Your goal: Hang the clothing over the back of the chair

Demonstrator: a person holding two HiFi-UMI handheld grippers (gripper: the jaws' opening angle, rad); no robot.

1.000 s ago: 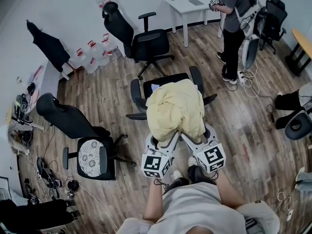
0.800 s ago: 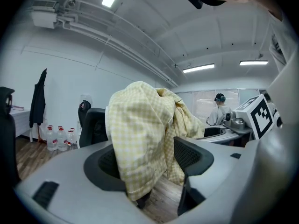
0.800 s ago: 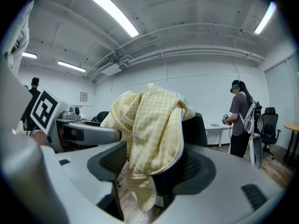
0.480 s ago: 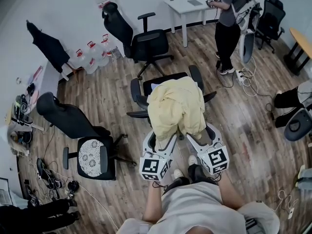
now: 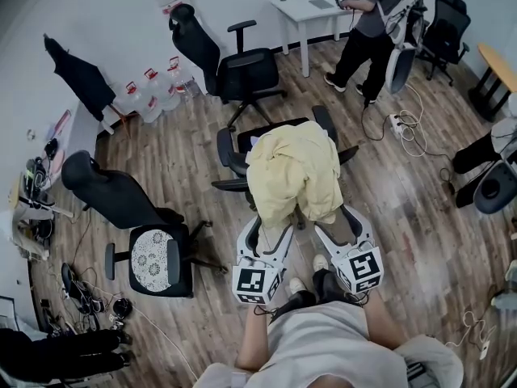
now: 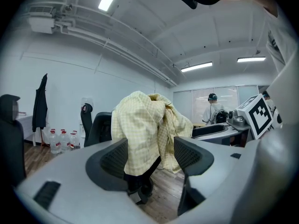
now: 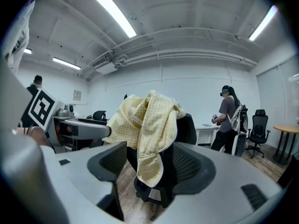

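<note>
The pale yellow garment lies draped over the back of the black office chair in front of me. In the left gripper view the garment hangs down the chair's back. The right gripper view shows the same garment and the chair. My left gripper is open just short of the cloth; its jaws have just been opening, with nothing gripped between them. My right gripper is also open and empty.
A second black chair stands behind, and a third with a patterned seat is at left. A person stands by a white desk at the back right. Water bottles line the wall. Cables lie on the floor.
Both grippers have drawn back from the garment toward me. The garment stays on the chair back. The person at the back has stepped toward the desk.
</note>
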